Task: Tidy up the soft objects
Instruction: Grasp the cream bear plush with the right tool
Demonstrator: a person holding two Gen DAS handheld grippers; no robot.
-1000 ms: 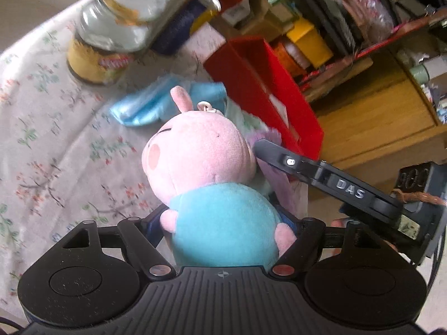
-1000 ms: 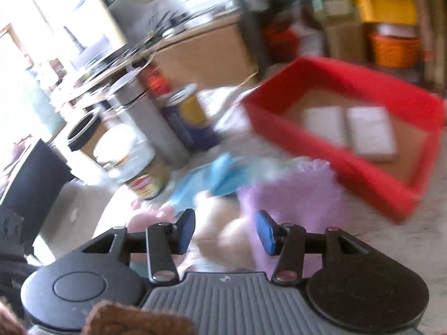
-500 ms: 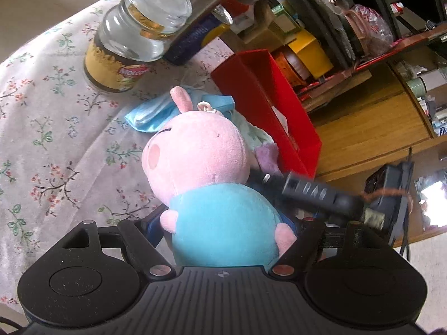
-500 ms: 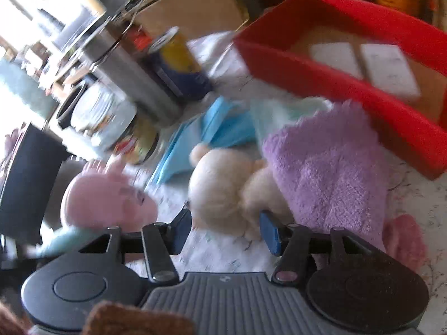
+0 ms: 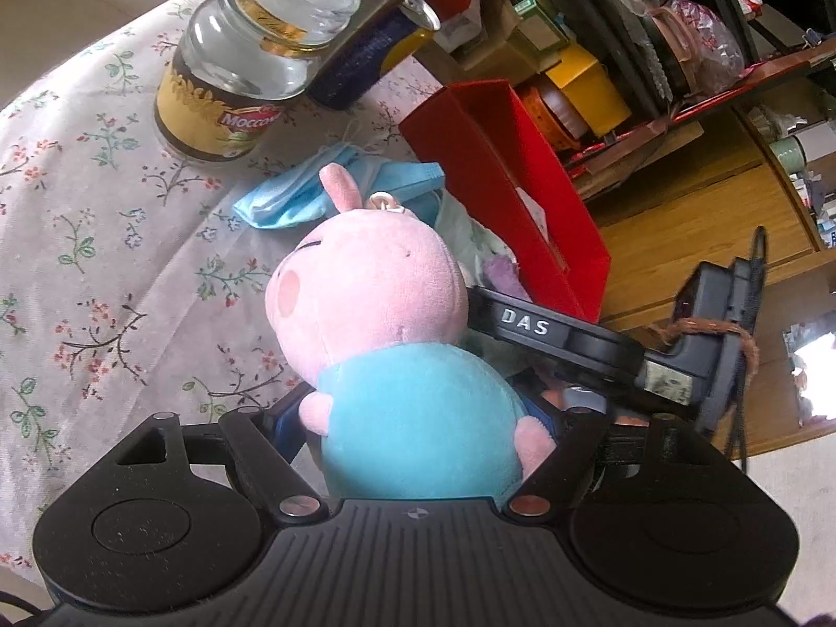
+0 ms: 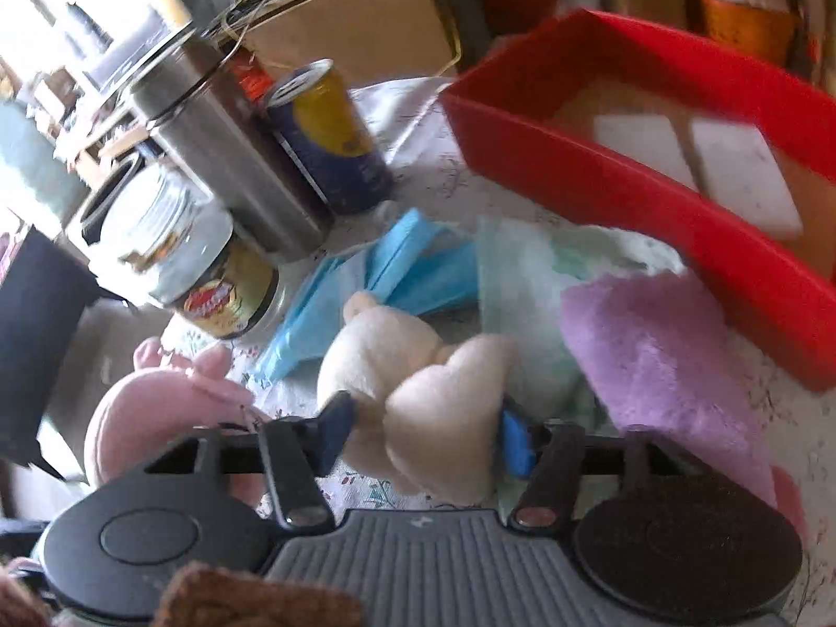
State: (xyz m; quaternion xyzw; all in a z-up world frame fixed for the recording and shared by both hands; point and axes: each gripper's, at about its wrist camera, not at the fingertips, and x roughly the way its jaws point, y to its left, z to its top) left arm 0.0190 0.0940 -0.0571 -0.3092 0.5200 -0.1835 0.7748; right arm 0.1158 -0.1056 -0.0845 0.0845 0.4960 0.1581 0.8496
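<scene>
Between the left tool's widely spread fingers sits a pink pig plush, gripped round its blue belly and held clear of the worktop; beside it the right tool is closing on a cream plush, lying by a purple cloth; beyond waits a red box, probably their destination.
</scene>
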